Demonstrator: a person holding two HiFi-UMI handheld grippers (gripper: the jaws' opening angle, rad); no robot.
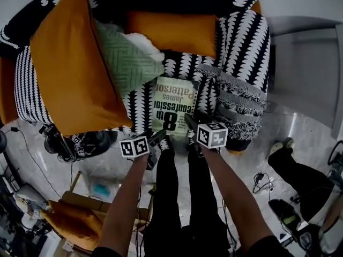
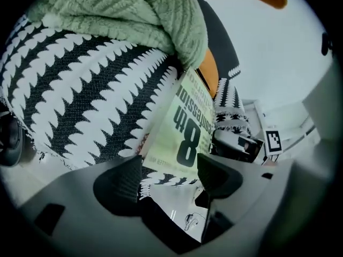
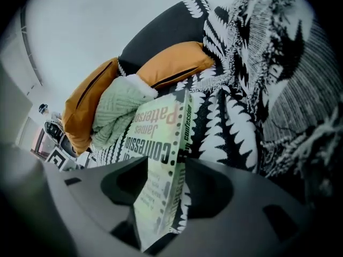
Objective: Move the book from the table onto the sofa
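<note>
The book (image 1: 174, 105), a pale green paperback with a big "8th", lies flat on the black-and-white sofa seat (image 1: 138, 107). My right gripper (image 1: 191, 124) reaches over its near right corner. In the right gripper view the book (image 3: 161, 143) stands tilted between the jaws of the right gripper (image 3: 166, 170), with a sliver of sofa showing beside the spine, so the pads do not press. My left gripper (image 1: 159, 137) hangs just off the near left corner. Its jaws (image 2: 169, 167) are apart and empty, the book (image 2: 187, 130) just beyond them.
A mint knitted cushion (image 1: 128, 58) and a large orange cushion (image 1: 69, 63) lie left of the book, and another orange cushion (image 1: 171, 32) lies behind it. A fringed throw (image 1: 241, 108) drapes the sofa's right arm. Dark gear (image 1: 75, 141), cables and shoes (image 1: 281, 143) litter the floor.
</note>
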